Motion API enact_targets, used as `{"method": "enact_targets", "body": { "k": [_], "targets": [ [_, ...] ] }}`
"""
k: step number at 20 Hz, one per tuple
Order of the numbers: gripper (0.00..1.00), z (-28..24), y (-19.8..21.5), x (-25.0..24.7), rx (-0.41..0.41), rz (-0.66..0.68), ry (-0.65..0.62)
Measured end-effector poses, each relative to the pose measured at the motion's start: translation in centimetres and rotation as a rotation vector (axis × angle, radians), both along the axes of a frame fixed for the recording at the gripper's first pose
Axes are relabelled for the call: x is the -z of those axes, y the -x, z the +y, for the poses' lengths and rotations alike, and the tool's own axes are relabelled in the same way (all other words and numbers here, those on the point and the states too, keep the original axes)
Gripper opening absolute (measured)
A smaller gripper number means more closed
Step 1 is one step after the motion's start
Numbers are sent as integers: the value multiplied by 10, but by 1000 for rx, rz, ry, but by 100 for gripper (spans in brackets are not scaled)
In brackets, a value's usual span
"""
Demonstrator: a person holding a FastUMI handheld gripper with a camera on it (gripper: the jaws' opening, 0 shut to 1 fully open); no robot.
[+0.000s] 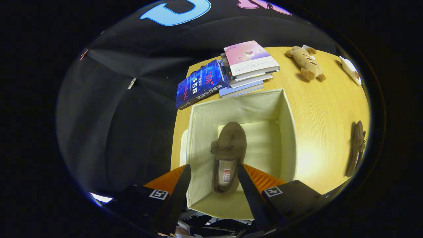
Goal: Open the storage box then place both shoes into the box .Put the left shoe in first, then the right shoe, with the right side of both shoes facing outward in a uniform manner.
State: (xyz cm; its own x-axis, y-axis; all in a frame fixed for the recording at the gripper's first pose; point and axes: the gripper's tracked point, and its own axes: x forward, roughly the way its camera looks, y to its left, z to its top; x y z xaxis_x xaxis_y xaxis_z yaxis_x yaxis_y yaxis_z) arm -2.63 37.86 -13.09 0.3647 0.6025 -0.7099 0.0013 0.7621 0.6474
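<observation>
The cream fabric storage box (287,132) stands open on the wooden table (324,109). One brown slipper (229,145) lies inside it, toe pointing away from me, heel nearest me. My gripper (214,166) hangs over the near side of the box, open, with the slipper's heel between its fingers. The left finger stands clear of the slipper; the right finger is close to or against its edge, I cannot tell which. The other brown slipper (357,148) lies on its side on the table, well to the right of the box.
A stack of books (246,66) and a blue book (200,84) lie just beyond the box. A tan plush toy (305,62) and a small white object (351,69) sit at the table's far right. A pale flap (183,147) shows against the box's left wall.
</observation>
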Motion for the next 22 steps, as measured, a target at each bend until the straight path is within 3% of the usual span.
{"method": "enact_targets", "body": {
  "k": [3, 11, 16, 22],
  "targets": [
    [97, -31, 3, -20, 2, -68, -19],
    [97, -178, 21, -24, 15, -259, 102],
    [97, -286, 50, 17, 23, -220, 237],
    [97, -395, 79, 86, 93, -66, 305]
  ]
}}
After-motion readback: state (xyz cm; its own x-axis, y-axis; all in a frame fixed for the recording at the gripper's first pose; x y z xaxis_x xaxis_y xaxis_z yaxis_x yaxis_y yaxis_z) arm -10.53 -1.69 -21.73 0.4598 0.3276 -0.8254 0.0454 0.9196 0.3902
